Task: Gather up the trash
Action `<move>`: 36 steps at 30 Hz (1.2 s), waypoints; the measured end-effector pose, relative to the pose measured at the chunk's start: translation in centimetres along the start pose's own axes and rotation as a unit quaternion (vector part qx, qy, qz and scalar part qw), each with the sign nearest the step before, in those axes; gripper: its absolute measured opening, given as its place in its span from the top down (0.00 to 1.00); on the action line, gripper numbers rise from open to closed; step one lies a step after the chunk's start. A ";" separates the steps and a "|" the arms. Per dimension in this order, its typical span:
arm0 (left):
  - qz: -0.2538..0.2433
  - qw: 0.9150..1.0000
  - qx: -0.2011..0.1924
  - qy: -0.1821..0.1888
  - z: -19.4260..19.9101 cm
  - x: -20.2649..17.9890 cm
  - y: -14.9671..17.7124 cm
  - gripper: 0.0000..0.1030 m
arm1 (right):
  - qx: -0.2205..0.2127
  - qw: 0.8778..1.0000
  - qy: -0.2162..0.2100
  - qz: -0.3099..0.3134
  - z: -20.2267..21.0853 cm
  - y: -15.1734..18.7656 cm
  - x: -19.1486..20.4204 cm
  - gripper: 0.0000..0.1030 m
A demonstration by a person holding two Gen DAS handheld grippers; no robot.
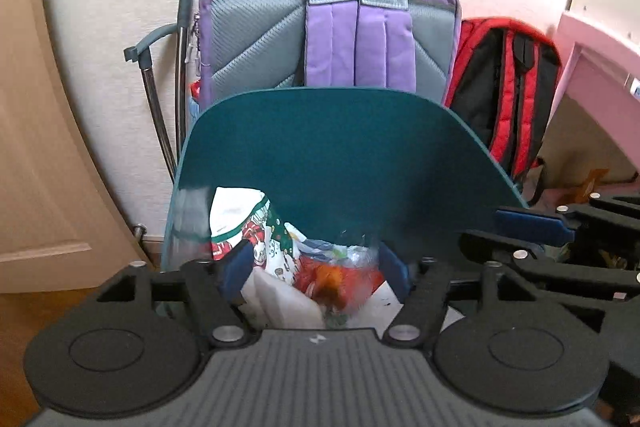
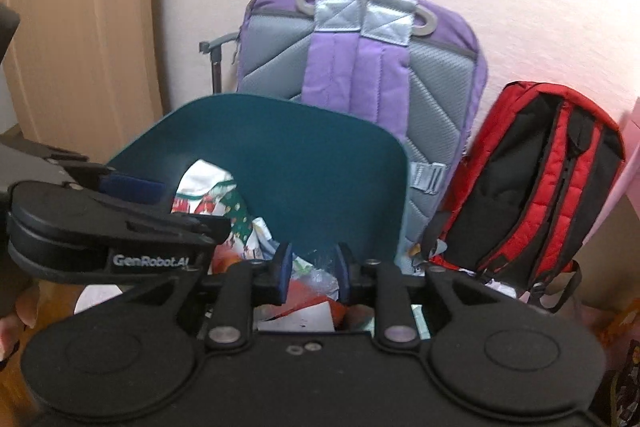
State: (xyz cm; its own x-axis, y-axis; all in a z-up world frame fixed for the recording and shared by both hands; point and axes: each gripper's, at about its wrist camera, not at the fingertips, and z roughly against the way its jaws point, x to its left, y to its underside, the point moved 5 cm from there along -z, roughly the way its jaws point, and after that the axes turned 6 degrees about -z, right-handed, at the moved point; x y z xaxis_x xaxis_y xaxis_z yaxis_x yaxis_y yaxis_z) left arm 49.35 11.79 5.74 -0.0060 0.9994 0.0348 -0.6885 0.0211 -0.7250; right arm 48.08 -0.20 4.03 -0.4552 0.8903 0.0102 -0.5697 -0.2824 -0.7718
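Between the spread jaws of the left gripper (image 1: pixel 316 267), nothing is gripped; crumpled trash (image 1: pixel 336 279) is seen beyond them, blurred, its long axis not discernible, inside the teal bin (image 1: pixel 320 147). The right gripper (image 2: pixel 312 269) is likewise parted over it. Behind, a purple backpack (image 1: pixel 332 39) is propped upright, a red backpack (image 2: pixel 536 179) beside it.
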 end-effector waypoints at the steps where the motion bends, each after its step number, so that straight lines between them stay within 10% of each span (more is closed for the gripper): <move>1: 0.004 1.000 -0.003 0.002 0.3 0.0 0.0 0.31 | -0.004 1.000 -0.002 -0.006 0.4 0.0 -0.2 0.70; 11: 0.003 0.999 -0.043 0.005 5.9 -1.2 0.5 0.21 | -0.043 0.997 -0.034 -0.047 5.8 -0.3 -1.4 0.53; 36: -0.004 0.993 -0.114 0.003 20.9 -5.4 4.5 0.06 | -0.088 0.992 -0.075 -0.043 20.4 2.1 -0.4 0.52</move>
State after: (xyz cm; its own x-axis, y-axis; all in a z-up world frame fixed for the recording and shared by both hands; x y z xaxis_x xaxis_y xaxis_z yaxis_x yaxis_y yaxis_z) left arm 31.08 5.87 16.68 0.0032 0.9993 0.0376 -0.5060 0.0341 -0.8619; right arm 33.09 -8.46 15.34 -0.5146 0.8415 0.1646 -0.4886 -0.1300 -0.8628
